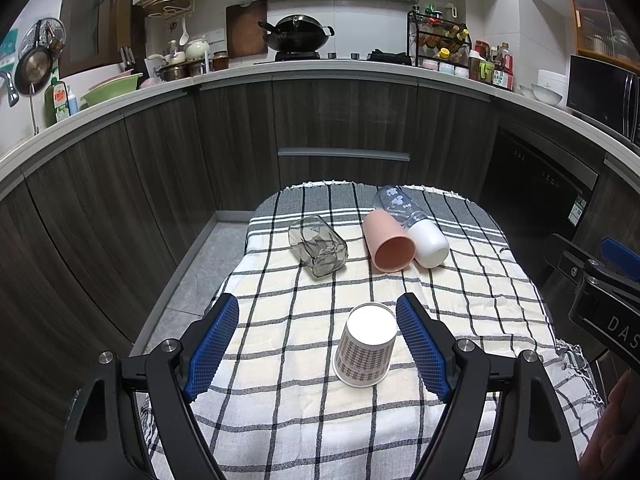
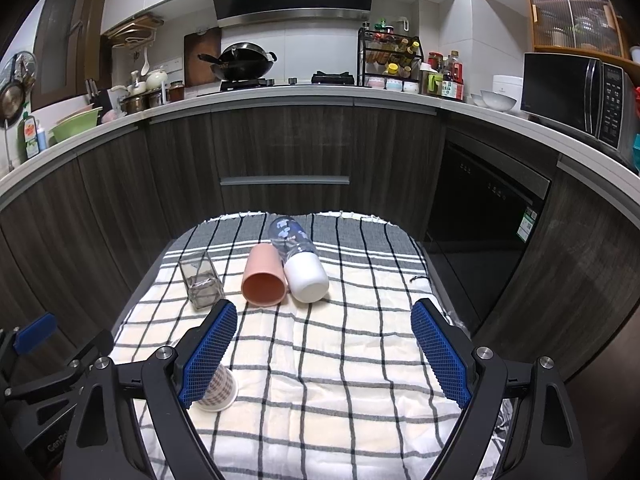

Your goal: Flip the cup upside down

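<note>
A checked paper cup [image 1: 366, 346] stands upside down on the plaid cloth [image 1: 280, 400], white base up. My left gripper [image 1: 318, 344] is open, its blue pads on either side of the cup without touching it. In the right wrist view the cup [image 2: 219, 390] is partly hidden behind my right gripper's left pad [image 2: 208, 356]. My right gripper [image 2: 324, 352] is open and empty above the cloth. A pink cup [image 1: 387, 246], a square glass [image 1: 319, 246] and a clear bottle with a white cap [image 1: 416, 226] lie on their sides farther back.
The small cloth-covered table [image 2: 360, 400] stands before dark kitchen cabinets [image 1: 344, 120]. The right gripper's body [image 1: 600, 292] shows at the right edge of the left wrist view. The lying pink cup [image 2: 264, 276], glass [image 2: 200, 280] and bottle [image 2: 298, 258] crowd the table's far half.
</note>
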`<move>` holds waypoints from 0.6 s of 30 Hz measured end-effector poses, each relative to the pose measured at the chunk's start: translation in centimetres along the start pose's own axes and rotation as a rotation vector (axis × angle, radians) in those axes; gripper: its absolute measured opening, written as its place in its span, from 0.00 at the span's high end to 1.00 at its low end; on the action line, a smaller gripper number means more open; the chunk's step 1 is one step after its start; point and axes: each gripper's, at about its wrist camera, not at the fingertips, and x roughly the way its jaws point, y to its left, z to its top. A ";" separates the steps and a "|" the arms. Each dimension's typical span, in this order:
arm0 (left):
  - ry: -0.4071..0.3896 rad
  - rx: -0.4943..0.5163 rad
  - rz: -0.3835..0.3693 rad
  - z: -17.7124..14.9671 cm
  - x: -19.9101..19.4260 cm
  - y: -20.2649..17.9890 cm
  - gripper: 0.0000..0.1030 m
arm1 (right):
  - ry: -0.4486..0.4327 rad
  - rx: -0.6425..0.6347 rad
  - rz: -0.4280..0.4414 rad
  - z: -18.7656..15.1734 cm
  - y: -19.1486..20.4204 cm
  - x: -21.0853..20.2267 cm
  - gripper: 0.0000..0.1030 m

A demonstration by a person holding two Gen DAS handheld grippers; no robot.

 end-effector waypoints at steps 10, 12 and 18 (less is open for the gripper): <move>-0.001 -0.003 0.003 0.2 0.1 0.3 0.21 | 0.000 0.000 0.001 0.1 0.1 0.0 0.14; -0.002 -0.003 0.004 0.3 0.1 0.4 0.21 | 0.001 0.000 0.001 0.0 0.1 0.0 0.14; 0.000 -0.008 0.009 0.3 0.1 0.5 0.21 | 0.000 0.000 0.001 0.0 0.1 0.0 0.14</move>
